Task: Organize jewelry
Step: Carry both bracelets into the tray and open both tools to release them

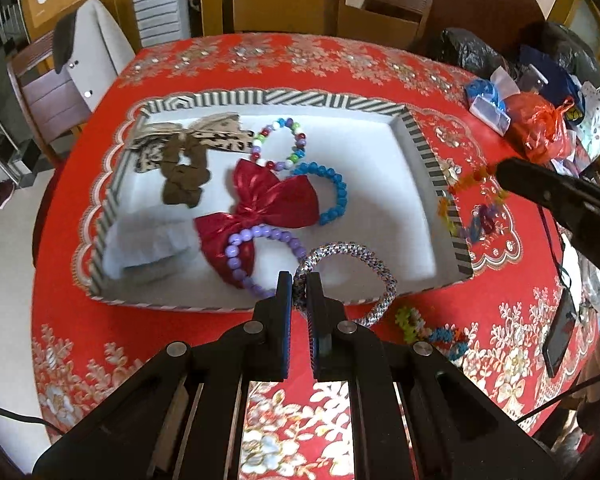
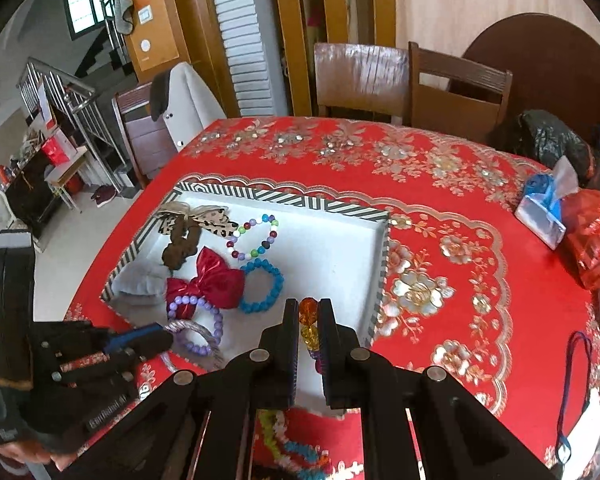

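A striped-rim white tray (image 1: pixel 424 152) (image 2: pixel 382 264) sits on the red tablecloth. It holds a red bow (image 1: pixel 268 200) (image 2: pixel 212 280), a blue bead bracelet (image 1: pixel 336 184) (image 2: pixel 260 286), a multicolour bead bracelet (image 1: pixel 280 140) (image 2: pixel 256 236), a purple bead bracelet (image 1: pixel 240 256) (image 2: pixel 204 320), a brown scrunchie (image 1: pixel 184 176) and a leopard bow (image 1: pixel 212 136). My left gripper (image 1: pixel 300 288) is shut on a silver woven bangle (image 1: pixel 376 280) (image 2: pixel 198 330) over the tray's near edge. My right gripper (image 2: pixel 309 320) is shut on a translucent rainbow bead bracelet (image 2: pixel 309 322) (image 1: pixel 472 200), held near the tray's right rim.
Another colourful bead bracelet (image 1: pixel 428 328) (image 2: pixel 296 448) lies on the cloth in front of the tray. A tissue pack (image 2: pixel 546 208), an orange bag (image 2: pixel 596 236), a black bag (image 2: pixel 548 136) and a phone (image 1: pixel 560 336) crowd the right side. Chairs (image 2: pixel 456 88) stand behind the table.
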Available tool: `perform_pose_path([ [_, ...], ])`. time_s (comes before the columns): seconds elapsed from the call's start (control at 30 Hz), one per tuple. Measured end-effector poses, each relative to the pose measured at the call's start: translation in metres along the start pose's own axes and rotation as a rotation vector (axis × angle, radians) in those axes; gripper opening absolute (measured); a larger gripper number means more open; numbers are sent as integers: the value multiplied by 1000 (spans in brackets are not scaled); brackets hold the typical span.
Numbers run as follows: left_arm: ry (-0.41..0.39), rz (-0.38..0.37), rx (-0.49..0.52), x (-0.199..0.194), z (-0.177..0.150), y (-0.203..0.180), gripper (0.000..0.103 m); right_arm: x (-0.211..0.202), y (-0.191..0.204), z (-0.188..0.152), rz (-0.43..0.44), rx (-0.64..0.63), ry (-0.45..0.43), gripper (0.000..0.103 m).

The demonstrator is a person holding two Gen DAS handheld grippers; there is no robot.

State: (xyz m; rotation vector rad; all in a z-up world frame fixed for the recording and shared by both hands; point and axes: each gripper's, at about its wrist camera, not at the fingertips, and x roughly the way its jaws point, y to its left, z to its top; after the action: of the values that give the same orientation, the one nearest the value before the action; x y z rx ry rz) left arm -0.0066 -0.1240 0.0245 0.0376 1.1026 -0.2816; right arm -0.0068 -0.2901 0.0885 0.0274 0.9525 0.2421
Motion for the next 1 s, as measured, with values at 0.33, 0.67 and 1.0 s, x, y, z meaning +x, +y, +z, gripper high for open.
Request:
perform_pose_path([
  [0.33, 65, -24, -20, 41, 17, -9, 6, 59, 7, 32, 91, -5, 59, 9],
  [0.67, 116, -19, -41, 70, 22, 0, 6, 134, -30, 62, 41, 58, 120, 9],
  [1.0, 112, -26, -34, 76, 30, 1, 6, 170, -34, 77, 50, 108, 112, 8],
])
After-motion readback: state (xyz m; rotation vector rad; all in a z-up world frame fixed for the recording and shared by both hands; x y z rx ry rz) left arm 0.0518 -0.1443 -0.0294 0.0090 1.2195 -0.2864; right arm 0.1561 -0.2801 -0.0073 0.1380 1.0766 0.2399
